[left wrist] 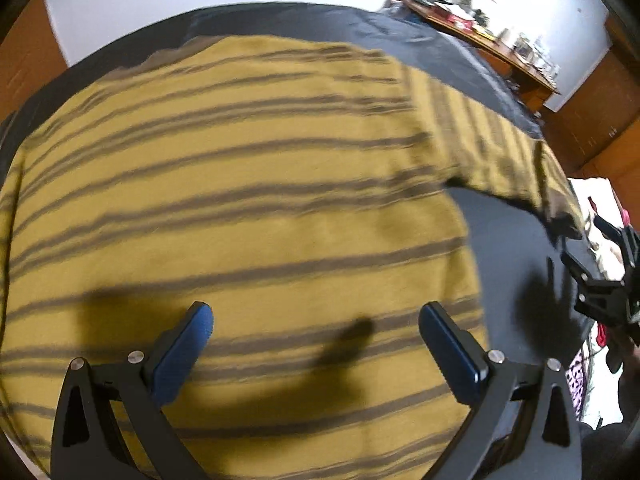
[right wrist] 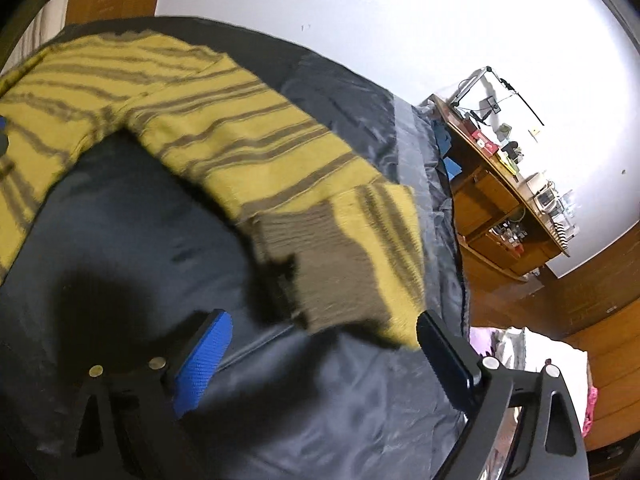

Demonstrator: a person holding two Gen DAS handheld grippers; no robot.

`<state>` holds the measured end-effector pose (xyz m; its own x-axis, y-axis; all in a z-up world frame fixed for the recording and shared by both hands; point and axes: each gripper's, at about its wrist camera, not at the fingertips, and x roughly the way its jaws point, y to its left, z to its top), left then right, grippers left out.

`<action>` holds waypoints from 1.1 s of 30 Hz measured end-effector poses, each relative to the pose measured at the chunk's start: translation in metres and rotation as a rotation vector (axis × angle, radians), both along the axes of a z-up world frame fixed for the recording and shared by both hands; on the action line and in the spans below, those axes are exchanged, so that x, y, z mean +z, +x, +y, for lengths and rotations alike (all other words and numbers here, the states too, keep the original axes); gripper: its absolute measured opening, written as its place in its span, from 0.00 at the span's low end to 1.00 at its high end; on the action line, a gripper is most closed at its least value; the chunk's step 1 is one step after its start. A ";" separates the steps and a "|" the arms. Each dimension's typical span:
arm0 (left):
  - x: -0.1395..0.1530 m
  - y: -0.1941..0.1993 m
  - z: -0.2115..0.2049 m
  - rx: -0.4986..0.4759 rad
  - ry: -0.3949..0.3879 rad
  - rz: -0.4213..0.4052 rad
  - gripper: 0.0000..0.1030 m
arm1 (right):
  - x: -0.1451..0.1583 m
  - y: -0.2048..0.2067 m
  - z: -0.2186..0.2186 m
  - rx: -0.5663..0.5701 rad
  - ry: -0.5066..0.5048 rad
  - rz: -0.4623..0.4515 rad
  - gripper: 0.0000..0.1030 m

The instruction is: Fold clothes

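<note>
A bed (left wrist: 500, 240) covered with a dark, slightly shiny cover (right wrist: 120, 220) carries everything here. Spread flat on it lies a mustard-yellow sweater (left wrist: 240, 200) with grey-brown stripes, filling most of the left wrist view. Its sleeve (right wrist: 248, 148) stretches out across the cover, and the ribbed grey-brown cuff (right wrist: 332, 268) lies near the bed's edge.

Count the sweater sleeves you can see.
1. The striped sweater shows one sleeve, stretched over the dark cover, its ribbed cuff ahead of the right gripper. The other sleeve may be hidden.
</note>
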<state>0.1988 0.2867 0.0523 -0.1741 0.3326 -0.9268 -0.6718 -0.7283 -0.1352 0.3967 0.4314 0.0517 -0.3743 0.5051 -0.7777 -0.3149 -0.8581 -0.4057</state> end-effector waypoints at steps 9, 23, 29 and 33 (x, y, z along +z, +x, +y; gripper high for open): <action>0.008 0.010 0.036 -0.062 0.019 -0.040 1.00 | -0.008 -0.010 0.033 -0.008 -0.170 0.055 0.33; 0.032 0.008 0.118 -0.146 0.274 -0.344 1.00 | 0.057 -0.004 0.055 -0.110 -0.396 0.345 0.16; 0.034 0.017 0.163 -0.188 0.392 -0.560 1.00 | 0.051 -0.016 0.032 -0.062 -0.377 0.337 0.16; 0.026 0.021 0.181 -0.177 0.423 -0.665 1.00 | 0.049 -0.019 0.025 -0.050 -0.383 0.341 0.16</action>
<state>0.2202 0.4681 0.0783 0.4577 0.6494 -0.6073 -0.4542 -0.4164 -0.7876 0.3777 0.4559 0.1007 -0.6215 0.2316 -0.7484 -0.4193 -0.9053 0.0681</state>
